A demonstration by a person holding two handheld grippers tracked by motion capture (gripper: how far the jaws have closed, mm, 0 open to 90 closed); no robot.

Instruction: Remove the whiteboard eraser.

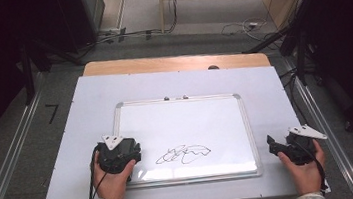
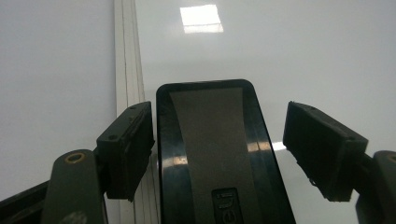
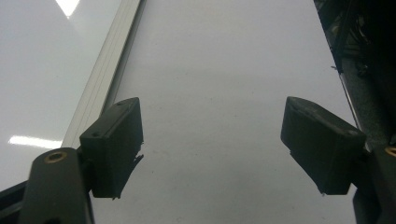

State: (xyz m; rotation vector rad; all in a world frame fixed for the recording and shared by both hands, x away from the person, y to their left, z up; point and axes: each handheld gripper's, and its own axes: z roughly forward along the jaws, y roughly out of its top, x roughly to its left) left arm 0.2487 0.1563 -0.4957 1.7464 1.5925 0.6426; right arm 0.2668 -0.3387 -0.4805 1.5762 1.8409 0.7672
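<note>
Left tool (image 2: 217, 154) straddles eraser (image 2: 212, 154) — jaws apart.

Around the table

A wooden table (image 1: 175, 63) wears a white sheet (image 1: 88, 97). Grey floor (image 1: 15, 163) lies beside it, with metal rails (image 1: 10, 158) and loose cables (image 1: 241, 26) behind.

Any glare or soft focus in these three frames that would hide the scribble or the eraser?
High view: mild glare on the framed whiteboard; black scribble readable. Left gripper view: bright lamp reflection at the top, black rectangular eraser sharp between parted jaws. Right gripper view: small glare patches on the left.
</note>
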